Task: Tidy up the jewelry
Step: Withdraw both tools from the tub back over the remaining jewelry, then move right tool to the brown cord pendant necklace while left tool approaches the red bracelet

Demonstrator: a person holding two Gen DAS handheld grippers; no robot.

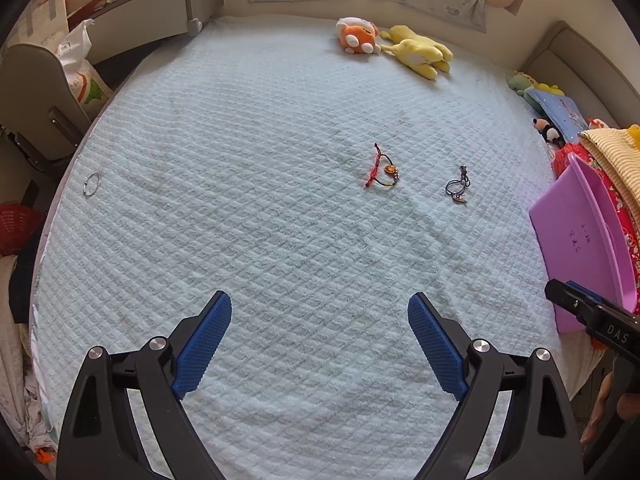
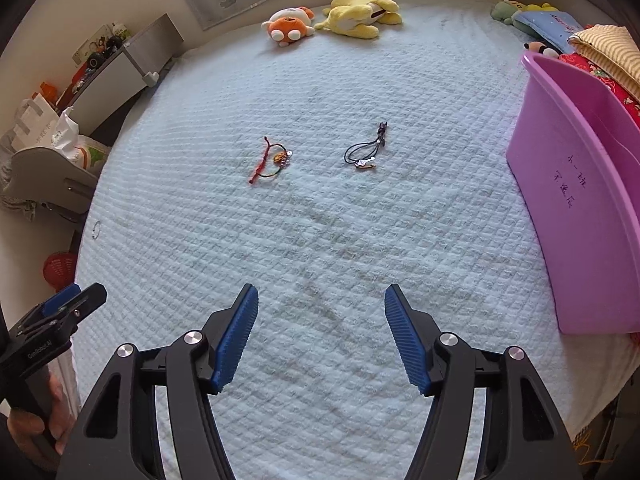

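Observation:
A red cord bracelet [image 1: 382,168] with a gold charm lies mid-bed; it also shows in the right wrist view [image 2: 272,160]. A black cord bracelet [image 1: 458,186] with a small charm lies to its right, also seen in the right wrist view [image 2: 366,152]. A thin silver ring bangle [image 1: 92,184] lies near the bed's left edge, faint in the right wrist view [image 2: 96,230]. A purple plastic bin [image 2: 576,184] stands at the right, also in the left wrist view [image 1: 580,240]. My left gripper [image 1: 320,340] and right gripper [image 2: 322,336] are open, empty, above the near bed.
Light blue quilted bed cover [image 1: 260,220]. Orange plush [image 1: 358,36] and yellow plush [image 1: 420,52] at the far side. More toys and folded cloth [image 1: 608,148] at the right edge. Grey chair [image 1: 36,100] and red basket [image 1: 18,228] beyond the left edge.

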